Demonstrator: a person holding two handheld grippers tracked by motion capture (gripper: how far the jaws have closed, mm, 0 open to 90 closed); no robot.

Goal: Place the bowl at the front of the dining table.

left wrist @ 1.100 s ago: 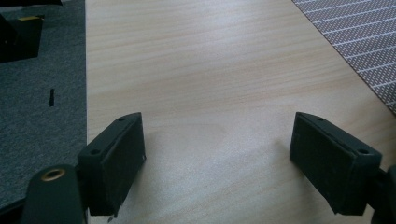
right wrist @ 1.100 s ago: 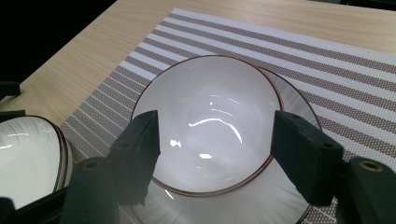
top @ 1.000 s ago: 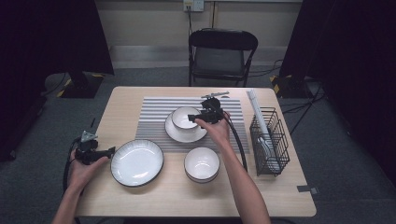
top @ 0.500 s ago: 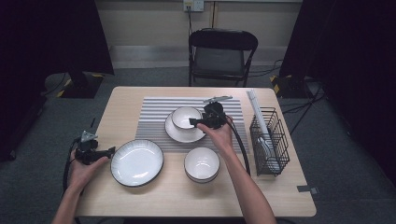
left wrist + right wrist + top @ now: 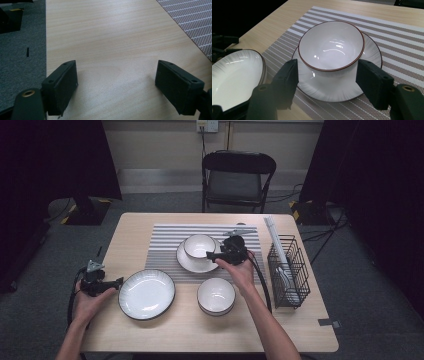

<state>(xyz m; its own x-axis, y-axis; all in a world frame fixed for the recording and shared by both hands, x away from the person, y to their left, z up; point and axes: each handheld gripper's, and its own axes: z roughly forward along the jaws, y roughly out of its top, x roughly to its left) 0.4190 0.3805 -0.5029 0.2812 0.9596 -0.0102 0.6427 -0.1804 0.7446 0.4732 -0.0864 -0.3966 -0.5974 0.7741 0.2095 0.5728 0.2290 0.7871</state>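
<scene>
In the high view, a white bowl (image 5: 199, 245) is seen standing on a plate (image 5: 192, 261) on the striped mat (image 5: 160, 250), with the right gripper (image 5: 214, 255) held just beside it; the left gripper (image 5: 116, 282) is held at the bench (image 5: 150, 330) edge, next to a large plate (image 5: 146, 294). In the left gripper view, the fingers (image 5: 62, 87) are spread wide over bare wood. In the right gripper view, the fingers (image 5: 287, 80) are held apart on either side of the bowl (image 5: 331, 46) without pressing it, and the large plate (image 5: 234, 75) is seen at the left.
</scene>
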